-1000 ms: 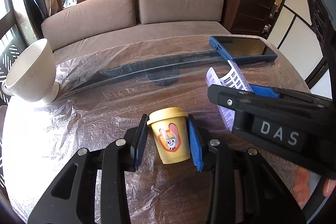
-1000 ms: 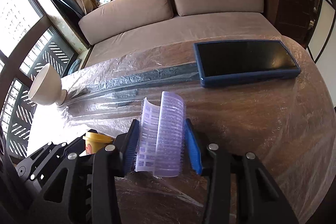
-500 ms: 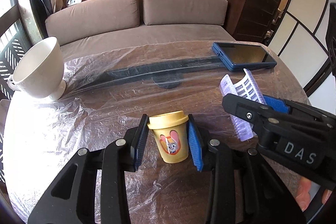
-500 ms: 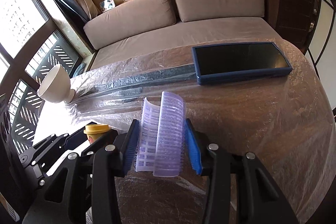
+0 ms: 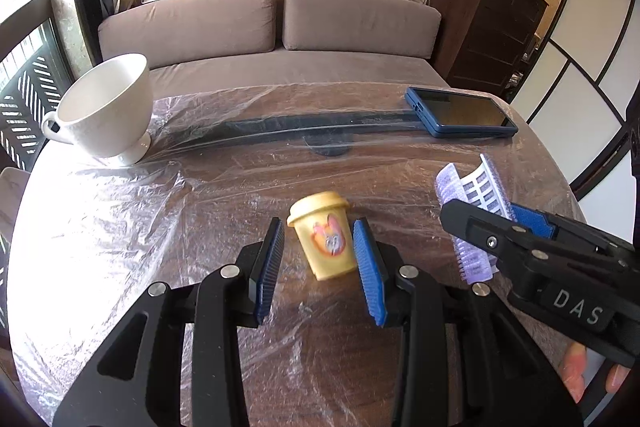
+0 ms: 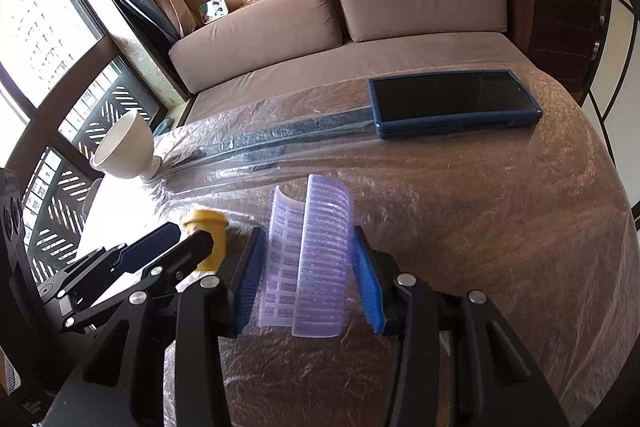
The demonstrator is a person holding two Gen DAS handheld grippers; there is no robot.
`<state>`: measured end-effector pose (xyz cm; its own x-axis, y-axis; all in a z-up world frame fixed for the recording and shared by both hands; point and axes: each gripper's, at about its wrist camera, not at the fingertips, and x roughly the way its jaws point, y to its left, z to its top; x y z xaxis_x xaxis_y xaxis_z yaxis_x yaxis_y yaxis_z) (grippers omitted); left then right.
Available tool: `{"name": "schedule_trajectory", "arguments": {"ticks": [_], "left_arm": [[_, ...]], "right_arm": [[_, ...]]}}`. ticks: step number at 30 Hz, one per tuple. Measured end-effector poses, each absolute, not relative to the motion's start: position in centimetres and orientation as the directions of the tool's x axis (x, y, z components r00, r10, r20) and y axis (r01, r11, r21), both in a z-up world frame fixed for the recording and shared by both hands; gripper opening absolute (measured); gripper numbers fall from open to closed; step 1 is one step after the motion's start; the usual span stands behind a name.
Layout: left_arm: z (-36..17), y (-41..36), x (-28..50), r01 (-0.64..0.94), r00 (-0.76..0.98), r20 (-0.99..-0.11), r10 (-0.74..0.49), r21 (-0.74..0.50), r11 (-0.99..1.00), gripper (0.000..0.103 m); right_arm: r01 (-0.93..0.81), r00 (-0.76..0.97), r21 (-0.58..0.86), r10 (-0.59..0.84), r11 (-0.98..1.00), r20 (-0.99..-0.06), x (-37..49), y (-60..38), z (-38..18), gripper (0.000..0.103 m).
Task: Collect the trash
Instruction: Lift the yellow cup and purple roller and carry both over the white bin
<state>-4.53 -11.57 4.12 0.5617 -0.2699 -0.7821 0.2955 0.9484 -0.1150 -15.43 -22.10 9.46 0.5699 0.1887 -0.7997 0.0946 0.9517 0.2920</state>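
Two views. Left wrist: my left gripper spread wide, yellow cup tilted between pads, nearer right pad, apparently unclamped. Right wrist: my right gripper clamped on purple roller, long axis forward, right of cup; white bowl far beyond cup.

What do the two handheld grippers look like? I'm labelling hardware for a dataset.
Both match: the left gripper and right gripper have matte black skeletal frames with cutouts, silver screws, and ribbed blue finger pads. The right's body carries white "DAS" lettering. No cables show.
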Motion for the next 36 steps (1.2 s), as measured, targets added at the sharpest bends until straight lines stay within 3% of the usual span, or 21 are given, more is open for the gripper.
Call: {"name": "schedule_trajectory", "arguments": {"ticks": [6,10,17,18,19,21,36], "left_arm": [[3.9,-11.3,-4.9,0.296,0.558,-0.785,-0.269,-0.115,0.948,0.038],[3.5,-11.8,-4.0,0.314,0.522,-0.795,-0.308,-0.156,0.936,0.052],[2.6,-13.1,-3.0,0.313,0.516,-0.814,-0.266,-0.11,0.943,0.052],[2.3,-13.3,-2.9,0.315,0.515,-0.818,-0.254,-0.095,0.944,0.05],[2.1,-13.4,-2.8,0.312,0.517,-0.821,-0.241,-0.081,0.946,0.04],[1.9,-13.2,-2.7,0.306,0.525,-0.819,-0.231,-0.072,0.949,0.032],[4.2,-9.8,-7.4,0.275,0.559,-0.774,-0.298,-0.166,0.947,0.031]], "right_arm": [[0.09,0.566,0.286,0.187,0.954,-0.803,-16.6,-21.7,9.5,0.043],[0.09,0.567,0.281,0.183,0.955,-0.803,-17.1,-21.6,9.6,0.043],[0.105,0.569,0.276,0.17,0.955,-0.805,-17.9,-22.3,9.7,0.043],[0.11,0.569,0.276,0.168,0.955,-0.805,-18.0,-22.6,9.7,0.043],[0.115,0.569,0.276,0.165,0.954,-0.806,-18.2,-22.8,9.7,0.043],[0.123,0.571,0.276,0.159,0.953,-0.806,-18.3,-23.1,9.6,0.043],[0.104,0.569,0.285,0.178,0.953,-0.803,-20.7,-22.3,10.0,0.043]]}}
